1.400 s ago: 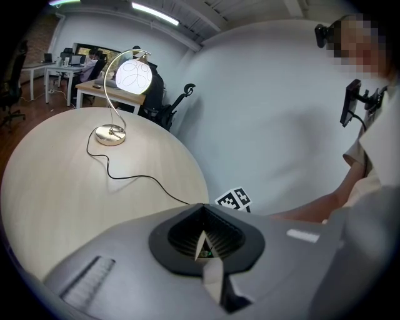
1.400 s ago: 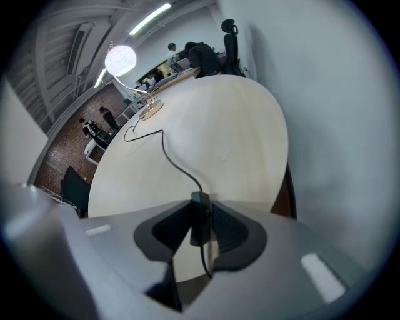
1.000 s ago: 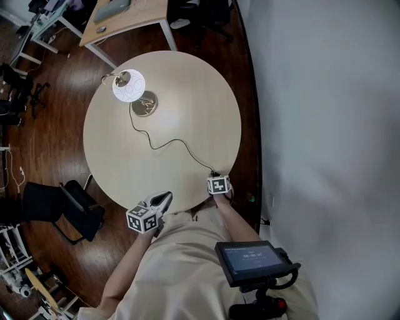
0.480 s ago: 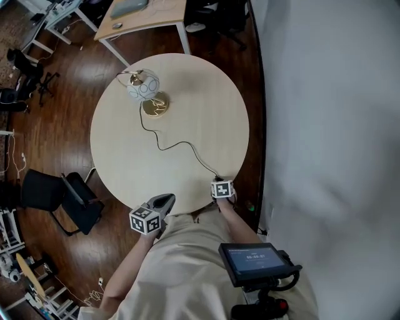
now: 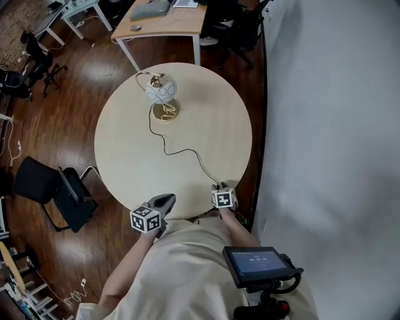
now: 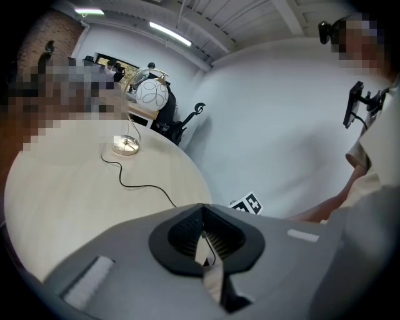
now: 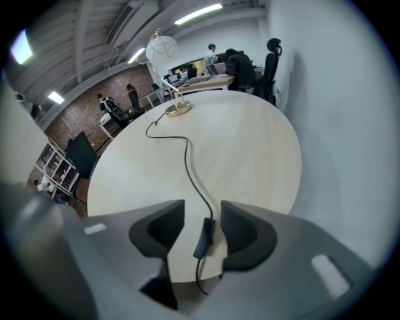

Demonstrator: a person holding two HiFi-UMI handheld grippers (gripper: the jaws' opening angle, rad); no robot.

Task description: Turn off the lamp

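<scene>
The lamp (image 5: 161, 89) stands at the far side of the round table (image 5: 125, 169); its white globe shade is unlit over a brass base (image 5: 165, 114). Its black cord (image 5: 181, 150) snakes to the near edge. There my right gripper (image 5: 217, 186) hangs over the cord's inline switch (image 7: 203, 238). In the right gripper view the right gripper (image 7: 202, 209) is opening, with the switch between the jaws and untouched by either pad. My left gripper (image 5: 167, 199) hovers at the near table edge, shut and empty. In the left gripper view the lamp (image 6: 152, 94) is far off beyond the left gripper (image 6: 202, 209).
A black chair (image 5: 56, 187) stands left of the table on the wood floor. Behind the lamp is a desk (image 5: 169, 19) with office chairs. A white wall runs close along the table's right side. A small screen (image 5: 256, 262) sits at my waist.
The lamp's globe glowed bright a second ago and is dark now. My right gripper has lifted a little at the switch. The left gripper has stayed put.
</scene>
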